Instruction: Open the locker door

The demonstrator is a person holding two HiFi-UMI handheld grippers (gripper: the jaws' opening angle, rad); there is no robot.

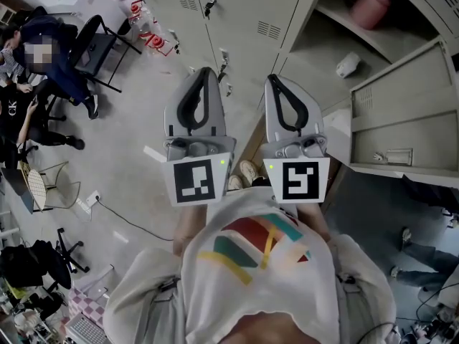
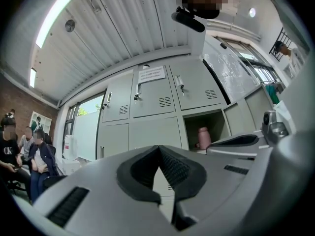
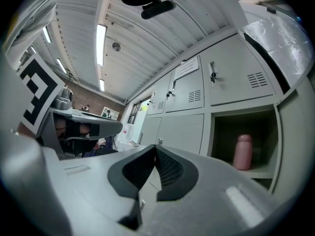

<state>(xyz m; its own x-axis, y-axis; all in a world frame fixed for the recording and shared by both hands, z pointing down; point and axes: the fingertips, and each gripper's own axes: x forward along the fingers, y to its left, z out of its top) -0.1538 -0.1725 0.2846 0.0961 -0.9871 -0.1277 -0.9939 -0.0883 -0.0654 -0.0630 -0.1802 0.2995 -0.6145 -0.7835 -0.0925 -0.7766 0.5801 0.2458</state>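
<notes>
A bank of grey lockers (image 1: 244, 20) stands in front of me, most doors closed. One compartment (image 1: 337, 41) is open, its door (image 1: 405, 113) swung out to the right; inside are a pink bottle (image 1: 371, 7) and a small white object (image 1: 348, 64). My left gripper (image 1: 208, 72) and right gripper (image 1: 273, 79) are side by side at chest height, pointing at the lockers but apart from them. Both are shut and hold nothing. The left gripper view shows the shut left gripper (image 2: 158, 147) before closed doors (image 2: 152, 132) and the pink bottle (image 2: 203, 137). The right gripper view shows the shut right gripper (image 3: 156, 147) and the pink bottle (image 3: 242, 152).
Seated people (image 1: 43, 56) and black chairs (image 1: 100, 49) are off to the left. A cable (image 1: 129, 221) runs across the floor. Another person's legs (image 1: 423, 256) stand at the lower right, beneath the open door. A paper notice (image 2: 151, 73) hangs on an upper locker.
</notes>
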